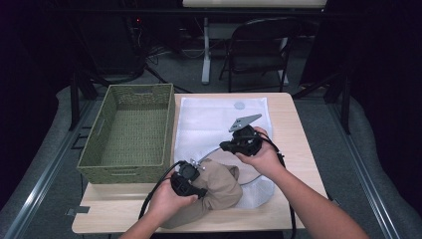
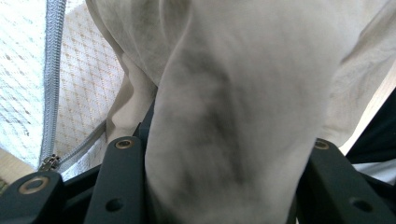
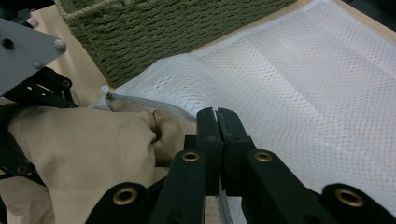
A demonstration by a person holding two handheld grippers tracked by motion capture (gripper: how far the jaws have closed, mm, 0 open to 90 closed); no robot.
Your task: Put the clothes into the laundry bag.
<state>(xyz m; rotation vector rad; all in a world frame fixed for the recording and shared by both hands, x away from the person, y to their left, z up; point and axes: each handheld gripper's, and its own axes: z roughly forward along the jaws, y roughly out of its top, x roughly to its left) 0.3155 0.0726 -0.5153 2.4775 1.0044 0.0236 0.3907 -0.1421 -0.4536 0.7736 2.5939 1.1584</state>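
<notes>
A beige garment [image 1: 219, 191] lies bunched at the table's front, partly on a white mesh bag [image 1: 214, 119]. My left gripper [image 1: 191, 172] is shut on a thick fold of the garment [image 2: 233, 93], which bulges between its jaws; the left gripper [image 2: 222, 144] points toward the bag's grey zipper [image 2: 53, 70]. My right gripper [image 1: 224, 147] sits just beyond the garment, its jaws pressed together. In its own view the right gripper [image 3: 217, 114] is shut on the bag's zippered edge, with the garment [image 3: 93, 144] at its left and the mesh bag [image 3: 303, 93] spread out behind.
A green woven basket [image 1: 124, 167] stands on the left half of the table, next to the bag; its wall [image 3: 163, 37] is close to the bag's opening. A folding chair [image 1: 259, 45] stands beyond the table's far edge.
</notes>
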